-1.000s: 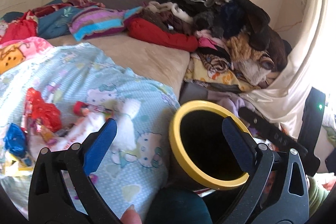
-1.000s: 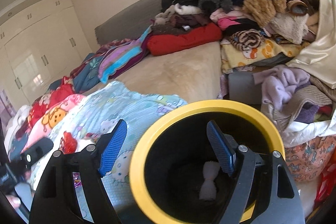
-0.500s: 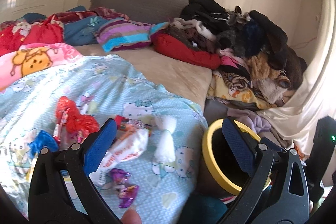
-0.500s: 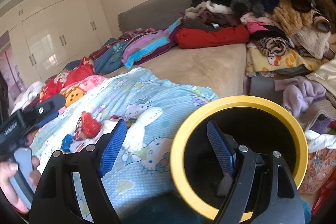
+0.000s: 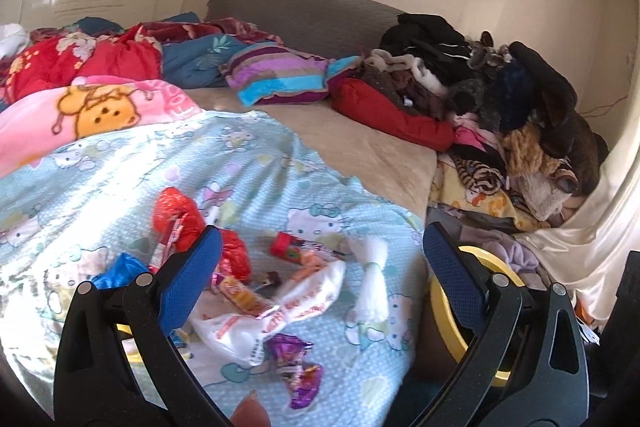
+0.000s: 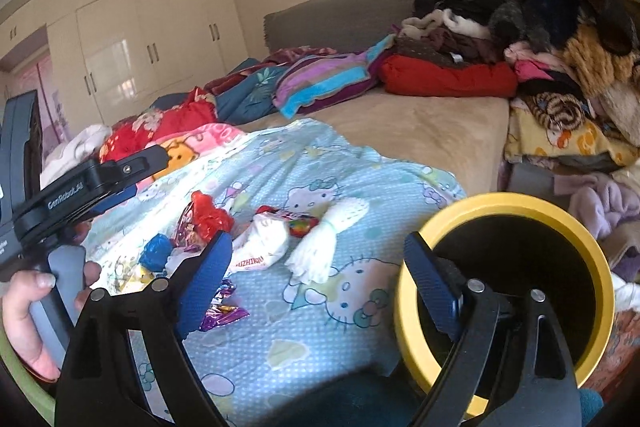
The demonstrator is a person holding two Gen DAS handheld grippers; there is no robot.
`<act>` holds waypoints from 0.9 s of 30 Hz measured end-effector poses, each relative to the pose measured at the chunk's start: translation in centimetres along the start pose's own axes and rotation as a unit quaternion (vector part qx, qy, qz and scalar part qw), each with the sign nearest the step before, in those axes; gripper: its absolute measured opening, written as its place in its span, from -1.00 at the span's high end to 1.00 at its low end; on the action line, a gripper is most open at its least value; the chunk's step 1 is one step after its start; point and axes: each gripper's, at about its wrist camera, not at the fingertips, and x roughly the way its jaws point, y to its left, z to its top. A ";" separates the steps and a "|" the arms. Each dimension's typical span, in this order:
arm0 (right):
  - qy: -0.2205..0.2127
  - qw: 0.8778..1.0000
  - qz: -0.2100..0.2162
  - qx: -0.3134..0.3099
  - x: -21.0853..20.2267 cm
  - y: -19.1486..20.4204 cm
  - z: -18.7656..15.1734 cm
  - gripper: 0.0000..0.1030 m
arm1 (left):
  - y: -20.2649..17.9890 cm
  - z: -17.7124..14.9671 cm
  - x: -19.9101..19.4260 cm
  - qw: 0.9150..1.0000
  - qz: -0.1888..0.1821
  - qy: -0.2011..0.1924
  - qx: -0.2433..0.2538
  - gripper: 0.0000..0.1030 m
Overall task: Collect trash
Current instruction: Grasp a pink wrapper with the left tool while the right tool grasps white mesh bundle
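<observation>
Trash lies on the light-blue cartoon blanket [image 5: 120, 163]: a red wrapper [image 5: 176, 215], a blue wrapper [image 5: 120, 267], a white plastic bag [image 5: 280, 307], a white tied tissue [image 5: 372, 279] and a purple wrapper [image 5: 296, 363]. The yellow-rimmed black bin [image 6: 508, 291] stands at the bed's right edge; it also shows in the left wrist view [image 5: 444, 331]. My left gripper [image 5: 320, 267] is open and empty above the trash. My right gripper [image 6: 316, 267] is open and empty, between the tissue [image 6: 324, 247] and the bin. The left gripper's body [image 6: 72, 187] shows at the left in the right wrist view.
A tall pile of clothes [image 5: 500, 115] fills the bed's right side. Pillows and quilts [image 5: 276, 79] lie at the head by the grey headboard [image 5: 312, 11]. A pink cartoon blanket [image 5: 88, 111] lies at the left. Wardrobes [image 6: 132, 43] stand beyond.
Both grippers have swung left, away from over the bin and toward the trash on the blanket. The bin has slid to the right in both views. Both stay open.
</observation>
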 end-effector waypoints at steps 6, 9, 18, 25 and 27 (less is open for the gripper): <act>0.021 0.999 -0.011 -0.023 2.8 1.5 -0.1 -0.65 | 2.7 0.1 0.3 0.999 0.023 0.000 -0.024 -0.79; 0.032 0.999 -0.014 -0.024 4.2 1.7 -0.2 -0.65 | 4.3 0.1 0.4 0.999 0.031 0.002 -0.040 -0.79; 0.059 0.998 -0.022 -0.018 7.8 1.9 -0.3 -0.65 | 8.1 -0.6 1.3 0.996 0.052 0.018 -0.076 -0.79; 0.084 0.996 -0.034 -0.011 10.9 1.8 -0.8 -0.65 | 9.4 -2.3 3.3 0.992 0.033 0.058 -0.106 -0.79; 0.091 0.995 -0.039 -0.010 11.8 1.8 -1.1 -0.63 | 9.2 -2.7 4.0 0.991 0.028 0.068 -0.107 -0.72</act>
